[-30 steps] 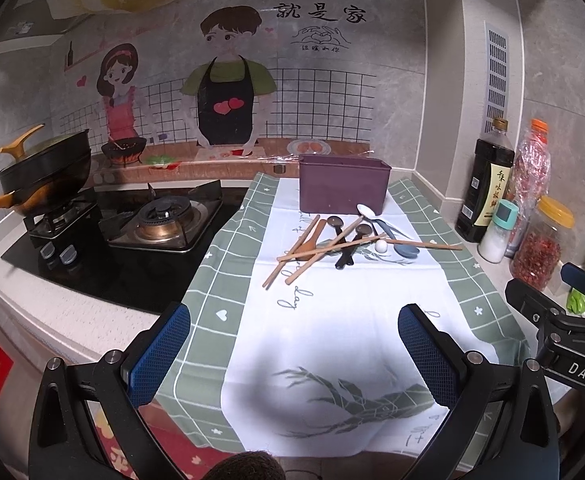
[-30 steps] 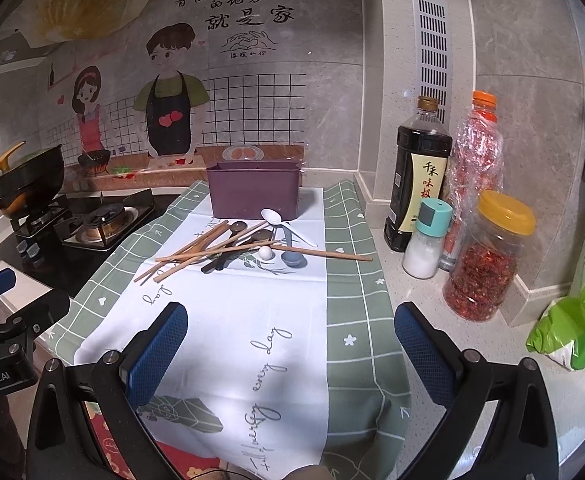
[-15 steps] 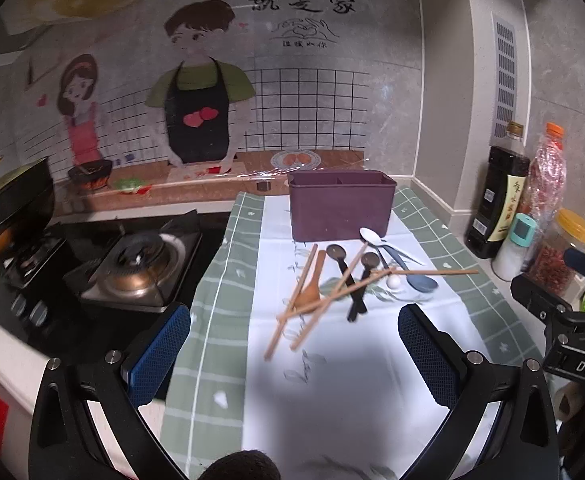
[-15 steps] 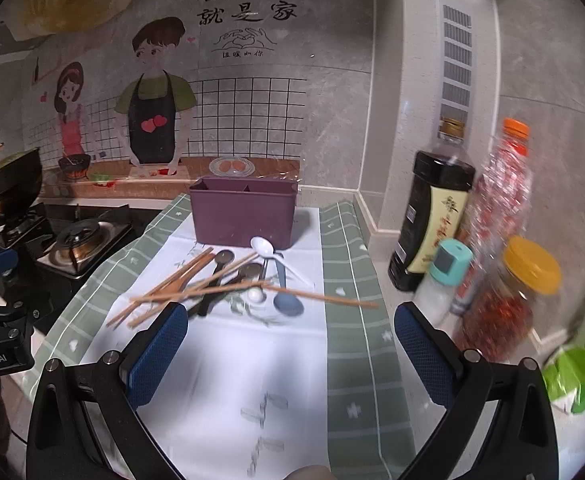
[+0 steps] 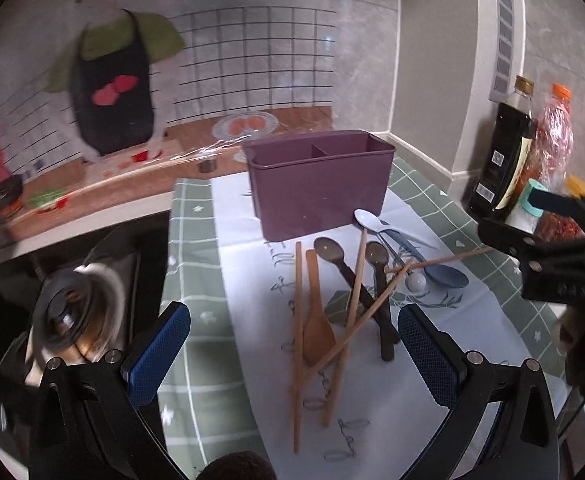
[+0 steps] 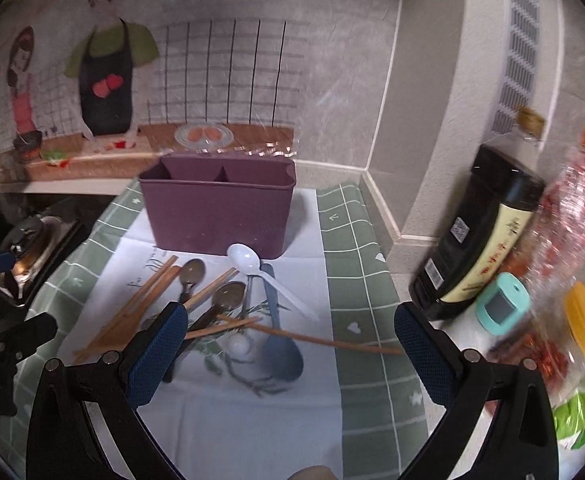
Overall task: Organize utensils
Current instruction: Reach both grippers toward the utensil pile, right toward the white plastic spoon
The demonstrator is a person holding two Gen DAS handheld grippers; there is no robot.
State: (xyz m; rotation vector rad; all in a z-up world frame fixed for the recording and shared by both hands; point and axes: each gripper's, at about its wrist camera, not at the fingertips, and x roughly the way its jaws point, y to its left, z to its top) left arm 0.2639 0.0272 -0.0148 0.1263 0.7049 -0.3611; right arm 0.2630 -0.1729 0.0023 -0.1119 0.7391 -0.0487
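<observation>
A purple two-compartment utensil holder (image 5: 319, 184) (image 6: 218, 208) stands at the back of the white and green cloth. In front of it lies a pile of utensils: wooden chopsticks (image 5: 297, 344) (image 6: 140, 304), a wooden spoon (image 5: 317, 320), two dark spoons (image 5: 380, 280) (image 6: 228, 300), a white spoon (image 5: 368, 219) (image 6: 248, 258) and a blue spoon (image 5: 446, 276) (image 6: 282, 344). My left gripper (image 5: 294, 356) is open and empty, just before the pile. My right gripper (image 6: 288, 352) is open and empty, over the blue spoon's end of the pile.
A gas stove (image 5: 76, 312) sits left of the cloth. A soy sauce bottle (image 6: 480, 240), a small teal-capped shaker (image 6: 500, 304), an orange-capped bottle (image 6: 572, 208) and a yellow-lidded jar (image 6: 584, 324) stand at the right by the wall. A green bag (image 6: 584, 412) lies at the right edge.
Both grippers have moved forward toward the utensil pile and holder, which now look much larger. Both stay open and empty.
</observation>
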